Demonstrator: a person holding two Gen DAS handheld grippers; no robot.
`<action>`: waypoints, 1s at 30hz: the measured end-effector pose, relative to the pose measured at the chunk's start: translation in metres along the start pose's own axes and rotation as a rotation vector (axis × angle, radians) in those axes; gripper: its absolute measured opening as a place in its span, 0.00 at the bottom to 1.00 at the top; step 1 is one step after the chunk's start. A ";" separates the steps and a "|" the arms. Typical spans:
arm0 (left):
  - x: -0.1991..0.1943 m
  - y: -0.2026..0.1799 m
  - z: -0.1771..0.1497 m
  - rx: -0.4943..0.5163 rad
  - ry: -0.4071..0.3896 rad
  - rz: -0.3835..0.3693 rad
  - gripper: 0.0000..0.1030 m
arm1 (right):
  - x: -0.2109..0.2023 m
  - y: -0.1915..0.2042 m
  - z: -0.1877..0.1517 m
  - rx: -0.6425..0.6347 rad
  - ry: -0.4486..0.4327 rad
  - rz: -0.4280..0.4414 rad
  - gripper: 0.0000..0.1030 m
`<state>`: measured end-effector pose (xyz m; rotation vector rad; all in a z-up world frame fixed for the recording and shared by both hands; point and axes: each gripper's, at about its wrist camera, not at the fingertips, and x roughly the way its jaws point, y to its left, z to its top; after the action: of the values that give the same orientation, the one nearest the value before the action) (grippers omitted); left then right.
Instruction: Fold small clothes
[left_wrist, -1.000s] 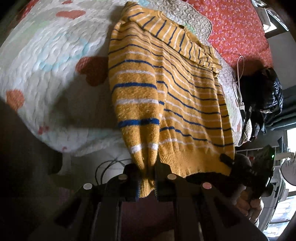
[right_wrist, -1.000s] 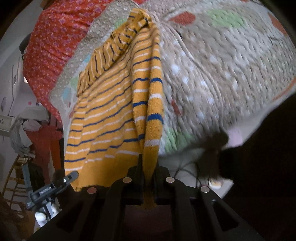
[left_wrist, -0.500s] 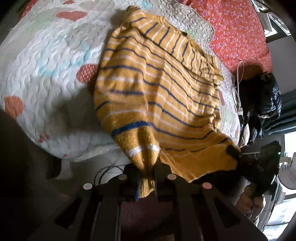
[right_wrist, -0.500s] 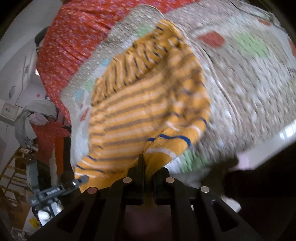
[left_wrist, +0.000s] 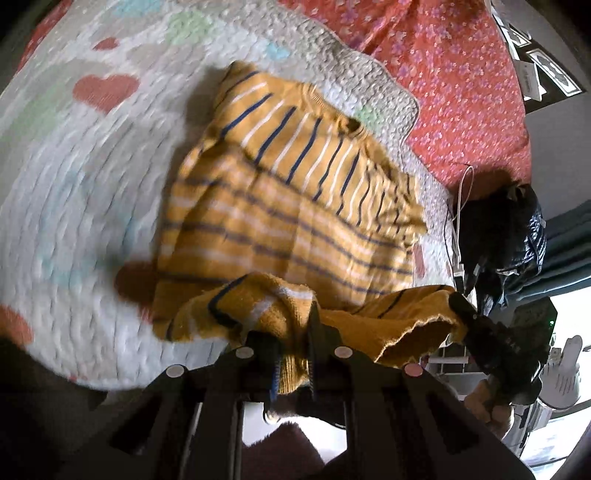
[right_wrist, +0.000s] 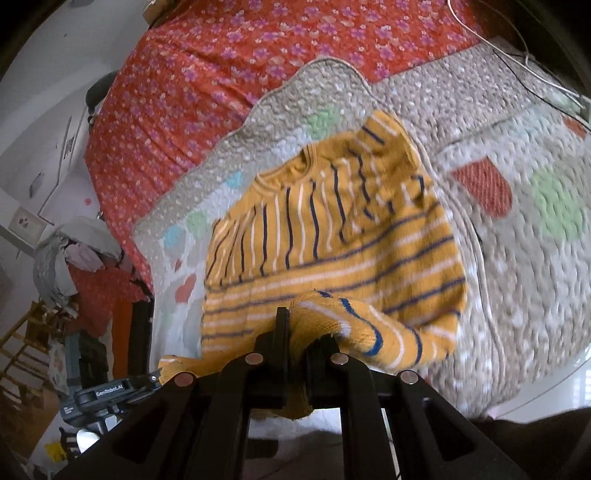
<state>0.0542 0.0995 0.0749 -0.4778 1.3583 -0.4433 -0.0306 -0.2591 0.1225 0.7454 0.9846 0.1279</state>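
Note:
A mustard-yellow sweater (left_wrist: 295, 206) (right_wrist: 325, 236) with blue and white stripes lies on a quilted bedspread (left_wrist: 85, 177) (right_wrist: 517, 258), collar at the far end. Its sleeves are folded in. My left gripper (left_wrist: 293, 347) is shut on the near hem at one corner. My right gripper (right_wrist: 295, 339) is shut on the other hem corner. Both corners are lifted off the bed, and the hem sags between them over the sweater's lower half. In the left wrist view the right gripper (left_wrist: 480, 325) and a hand show at the right, holding the hem's far corner.
A red floral sheet (left_wrist: 443, 74) (right_wrist: 240, 66) covers the bed beyond the quilt. A dark bag (left_wrist: 506, 229) and white cables (left_wrist: 461, 199) sit at the bed's right side. A chair piled with clothes (right_wrist: 70, 258) stands at the left in the right wrist view.
Both grippers have lifted the hem and carried it forward toward the collar. The sweater, hanging off the bed edge before, now folds over its lower half.

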 end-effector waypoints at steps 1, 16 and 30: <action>0.002 -0.004 0.008 0.007 -0.004 0.003 0.11 | 0.003 0.001 0.006 0.002 -0.005 -0.001 0.06; 0.072 -0.032 0.143 0.032 -0.016 0.096 0.11 | 0.099 -0.023 0.125 0.036 -0.028 -0.050 0.06; 0.148 0.004 0.222 -0.162 0.028 0.054 0.13 | 0.180 -0.094 0.183 0.322 -0.029 0.062 0.25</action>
<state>0.2968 0.0348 -0.0151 -0.5684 1.4370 -0.2970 0.1950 -0.3477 -0.0034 1.0706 0.9655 0.0109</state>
